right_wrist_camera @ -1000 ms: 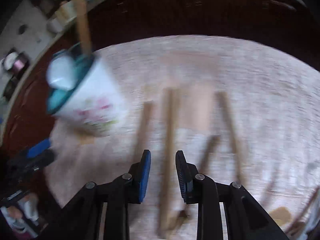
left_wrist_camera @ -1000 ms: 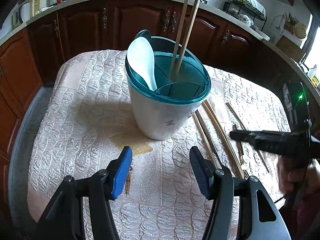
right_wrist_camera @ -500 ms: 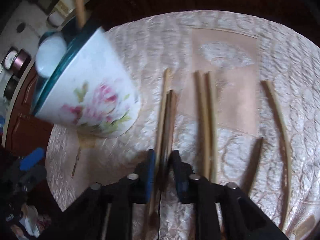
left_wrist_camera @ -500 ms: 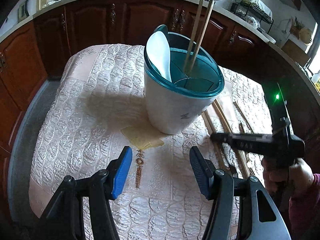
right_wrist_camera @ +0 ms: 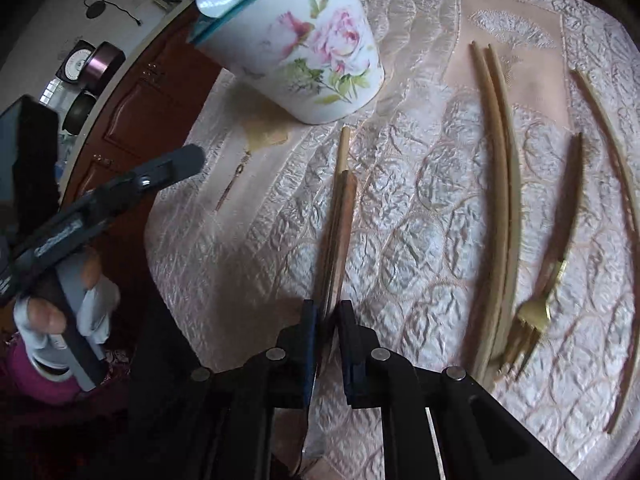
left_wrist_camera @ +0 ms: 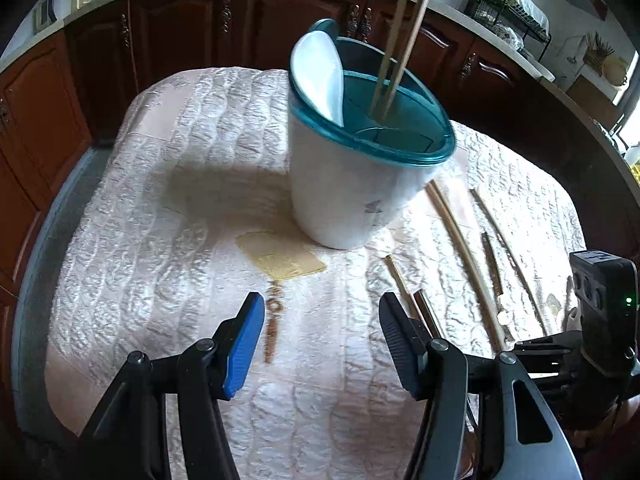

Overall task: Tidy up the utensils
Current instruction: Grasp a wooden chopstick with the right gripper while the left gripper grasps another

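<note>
A white utensil holder [left_wrist_camera: 352, 184] with a teal divided lid stands mid-table, holding a white spoon [left_wrist_camera: 320, 76] and two chopsticks [left_wrist_camera: 400, 40]. It also shows in the right wrist view [right_wrist_camera: 304, 48], with painted roses. My right gripper [right_wrist_camera: 328, 320] is shut on a brown-handled utensil [right_wrist_camera: 340, 232] lying beside a chopstick [right_wrist_camera: 343, 148]. A pair of chopsticks [right_wrist_camera: 500, 184], a gold fork [right_wrist_camera: 552, 260] and a single chopstick [right_wrist_camera: 616, 184] lie to its right. My left gripper [left_wrist_camera: 322, 344] is open and empty, in front of the holder.
The table wears a quilted pink cloth [left_wrist_camera: 180, 200] with a tan patch [left_wrist_camera: 280, 256]. Dark wooden cabinets [left_wrist_camera: 200, 32] curve round behind. The table's near and left edges drop off close by.
My right gripper came down over the brown-handled utensil and closed on it. My left gripper shifted, so the holder now sits further right in its view.
</note>
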